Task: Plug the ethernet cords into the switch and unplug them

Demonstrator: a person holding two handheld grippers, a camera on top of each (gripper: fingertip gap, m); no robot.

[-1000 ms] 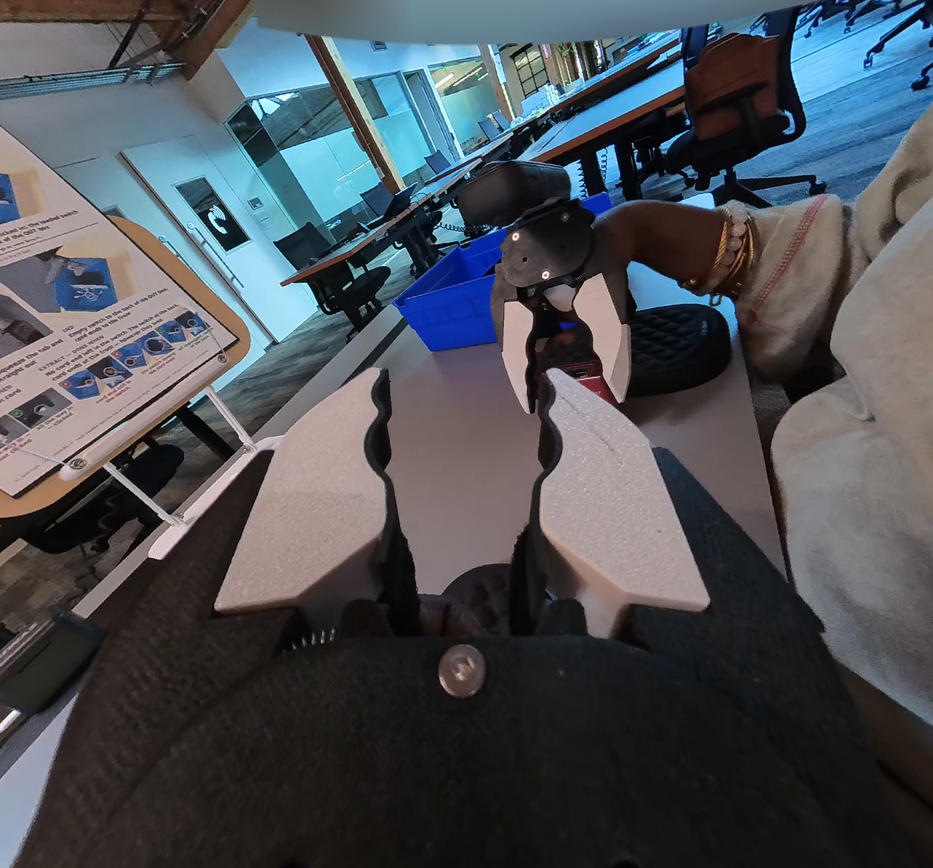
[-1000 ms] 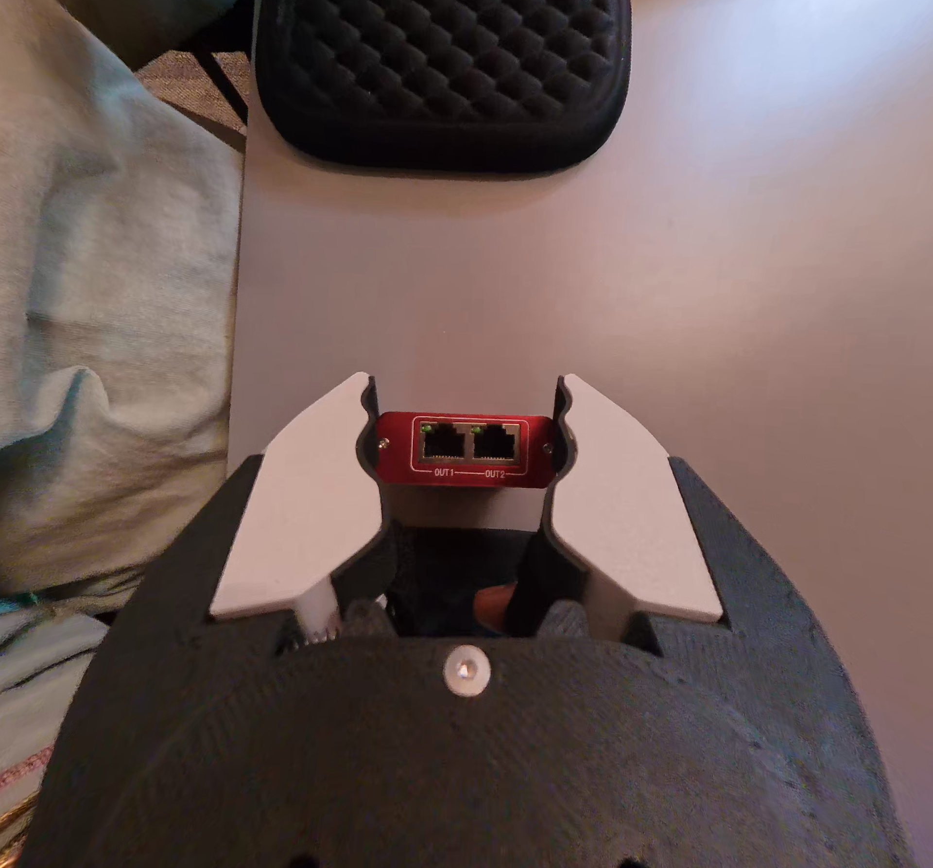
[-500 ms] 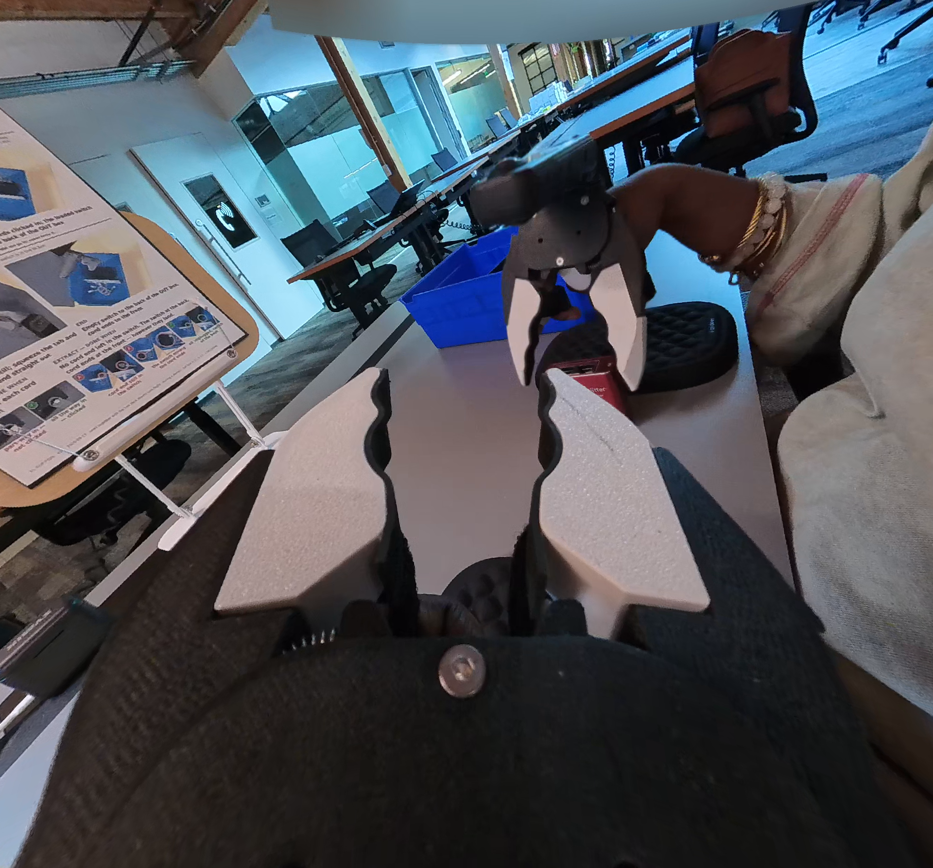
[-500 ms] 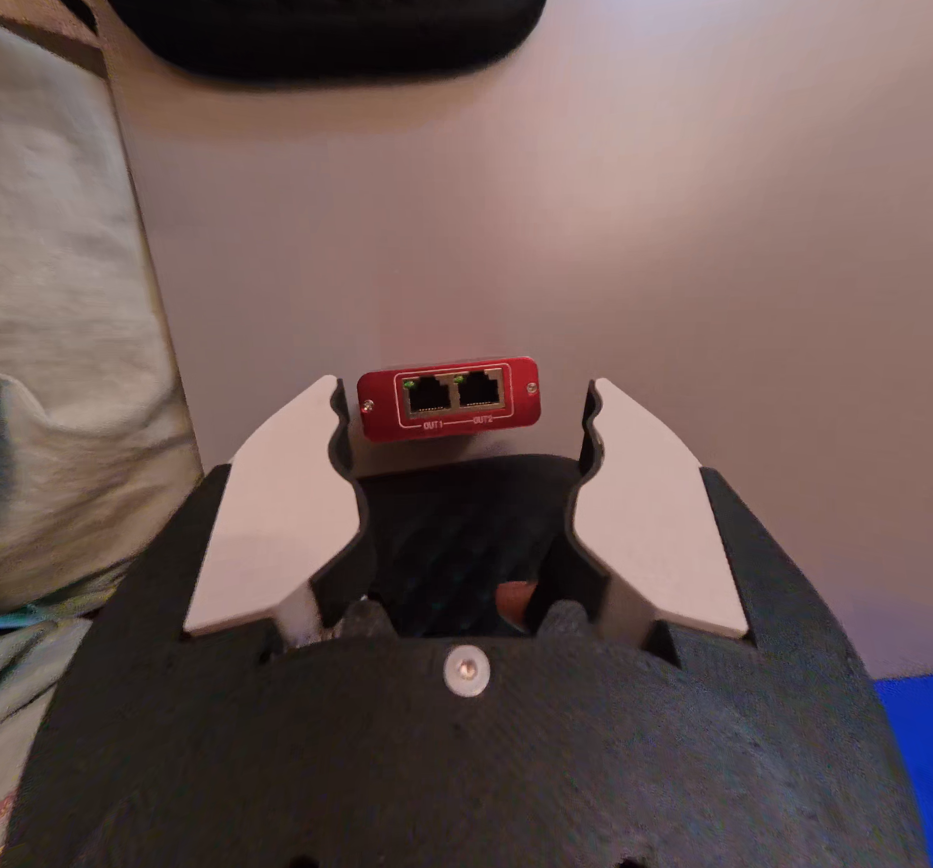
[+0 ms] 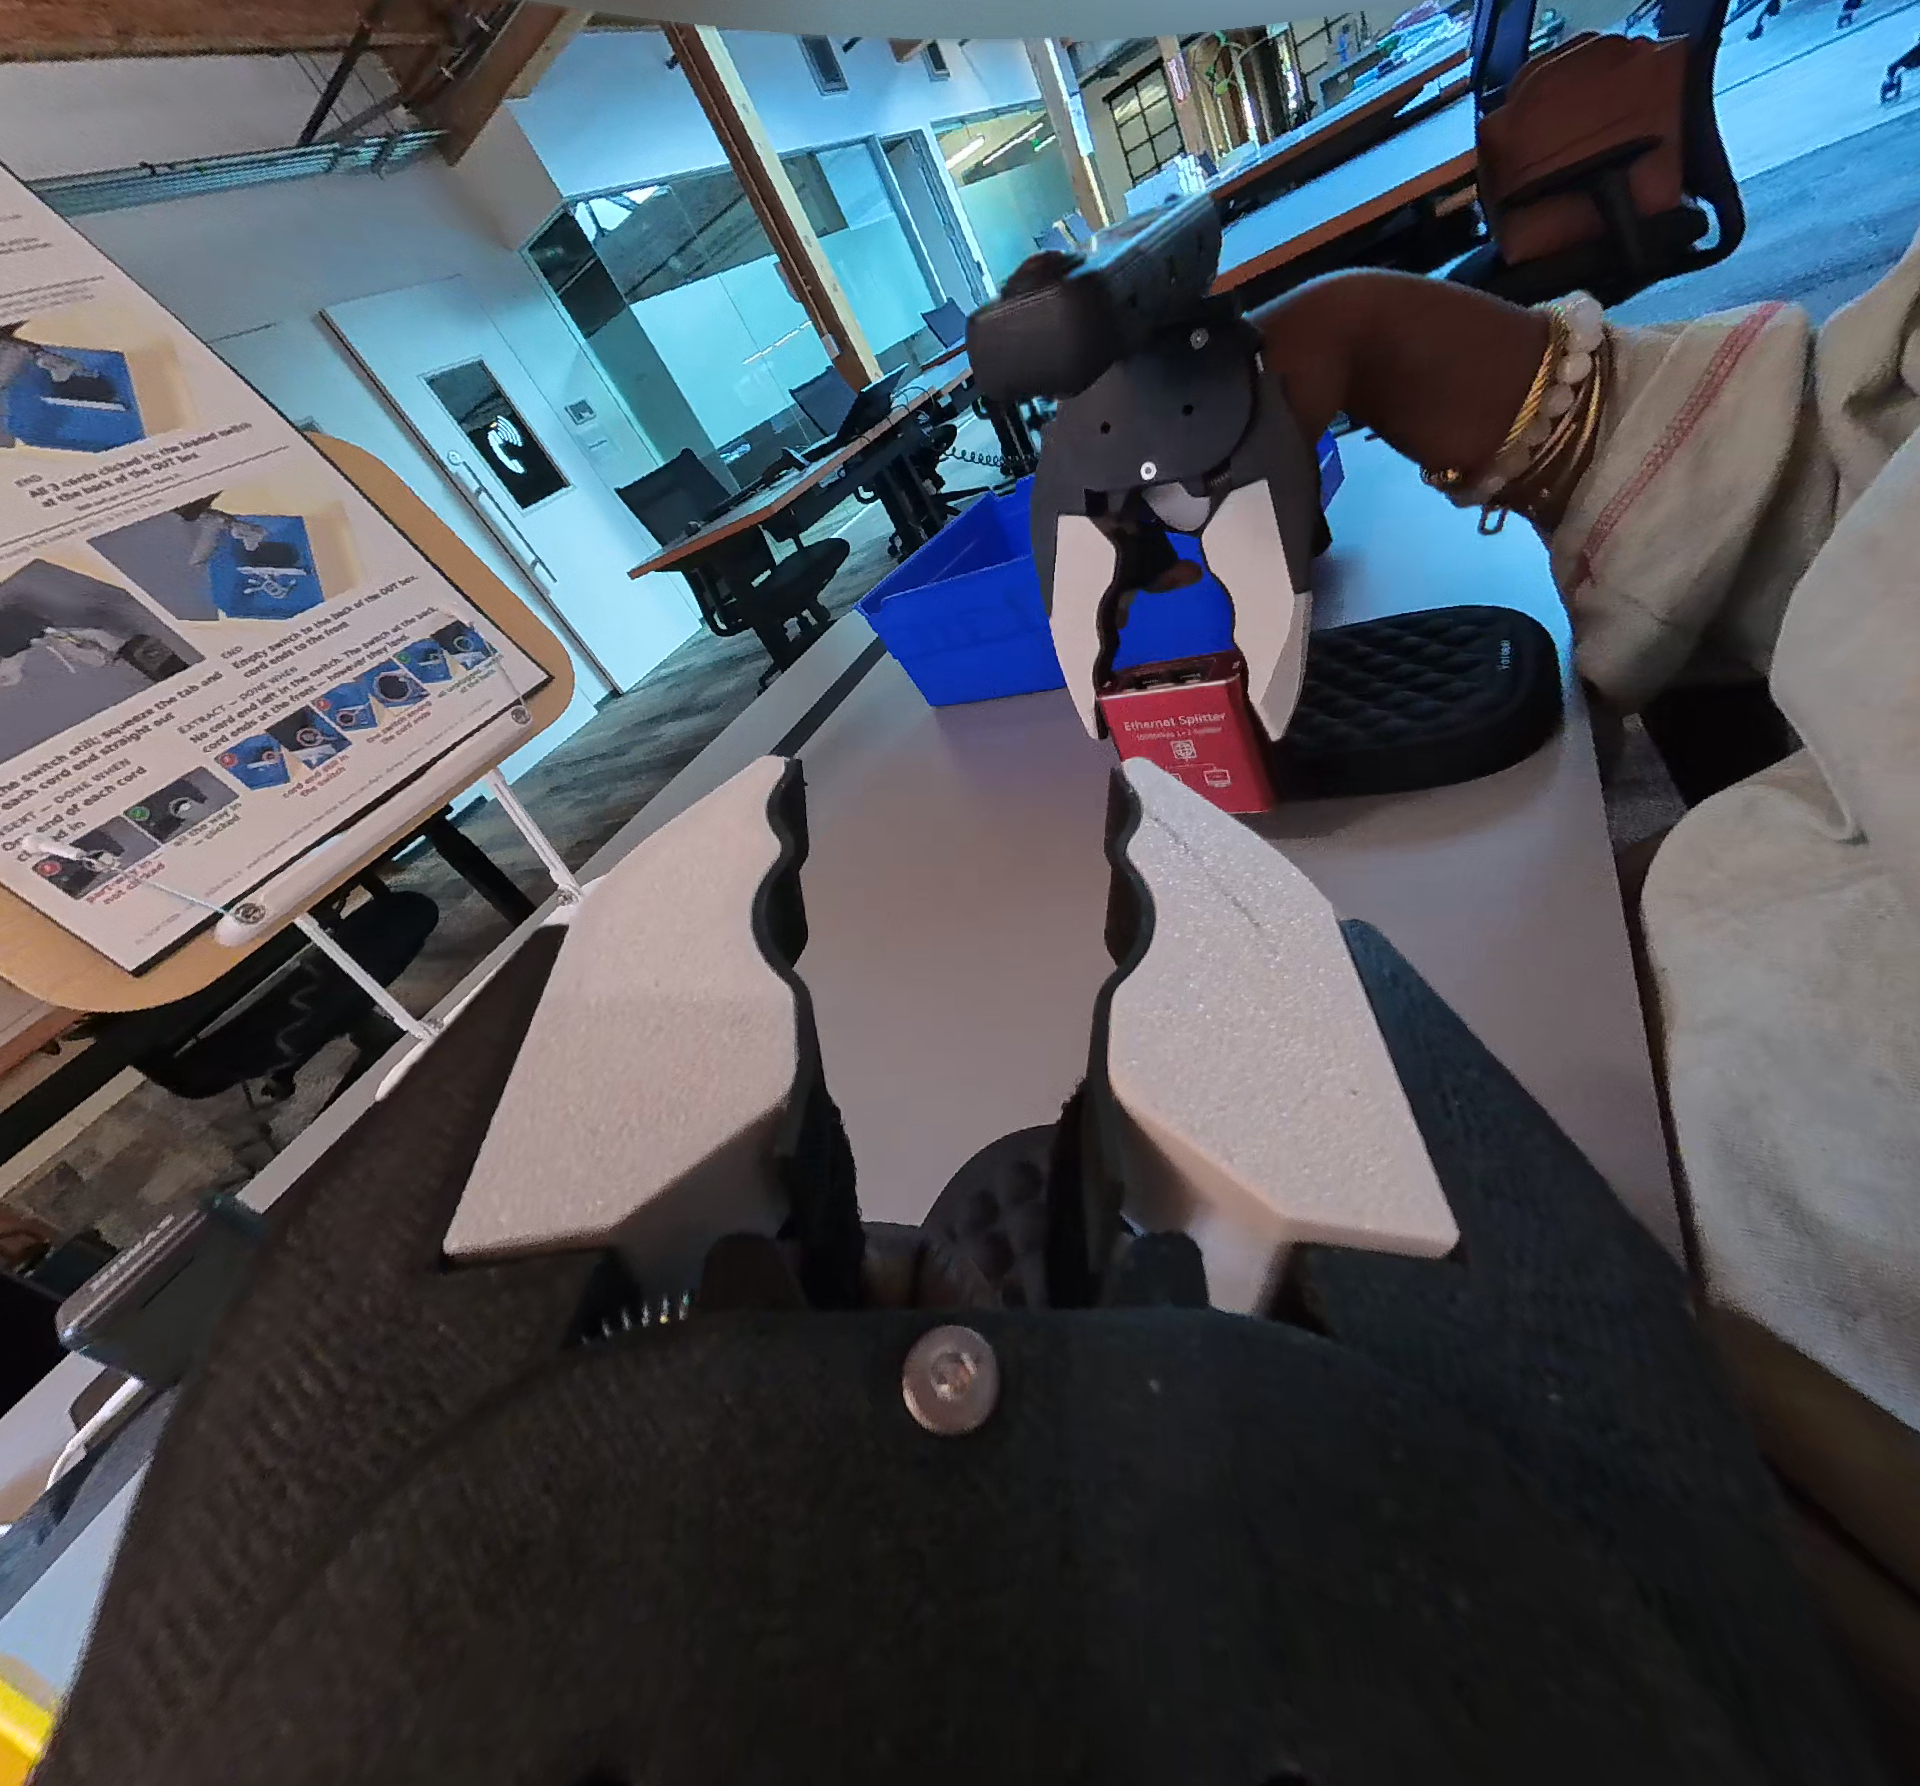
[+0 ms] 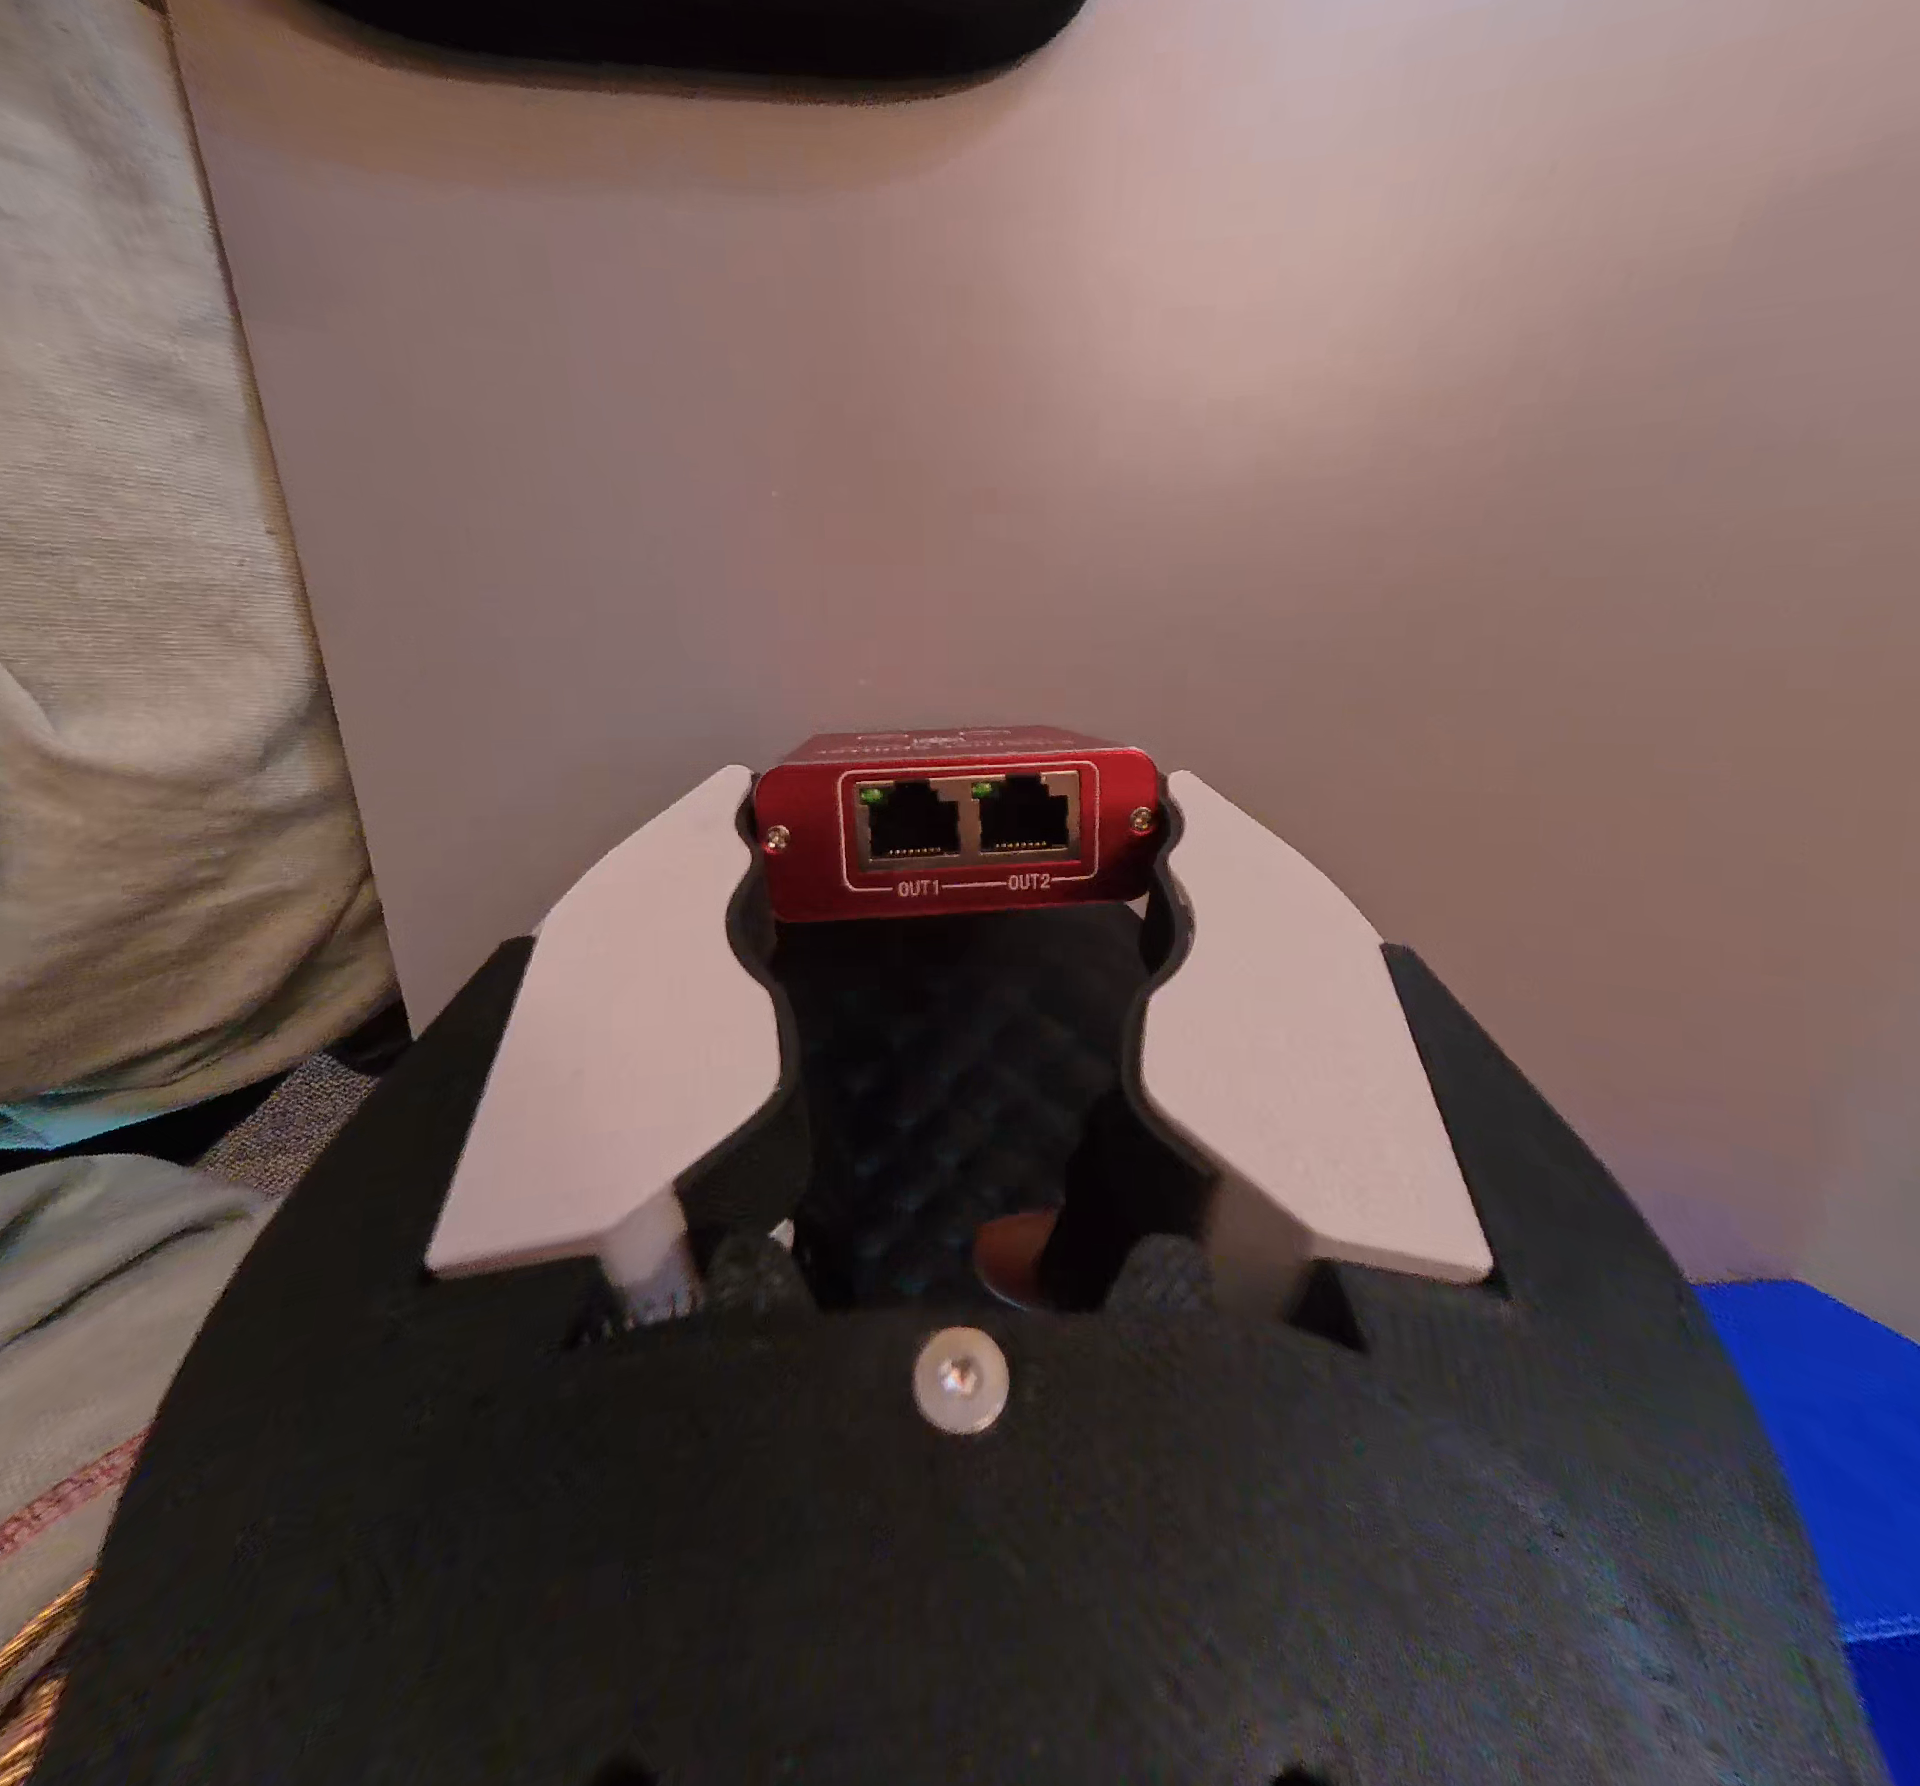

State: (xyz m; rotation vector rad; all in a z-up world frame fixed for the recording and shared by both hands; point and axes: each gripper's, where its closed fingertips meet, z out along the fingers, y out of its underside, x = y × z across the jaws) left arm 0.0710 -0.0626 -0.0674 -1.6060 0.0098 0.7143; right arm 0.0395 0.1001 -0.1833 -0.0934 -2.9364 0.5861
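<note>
The red switch [image 6: 954, 827], judged light, rigid and smooth-sided, is clamped at its flanks by the right gripper [image 6: 958, 837], frame centre. The left gripper [image 5: 954, 837] is held apart, empty.

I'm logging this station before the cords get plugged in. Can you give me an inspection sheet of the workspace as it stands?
Surface: grey table, mostly bare.
Job's things: red switch, two ports facing the right wrist camera, both empty.
Clutter: black quilted pad beside the switch; blue bin farther back.
Grippers: right gripper straddles the switch, fingertips at its sides, contact unclear; left gripper open, holding nothing.
Cables: nothing seen.
Surroundings: instruction board on a stand; open office with desks and chairs.
</note>
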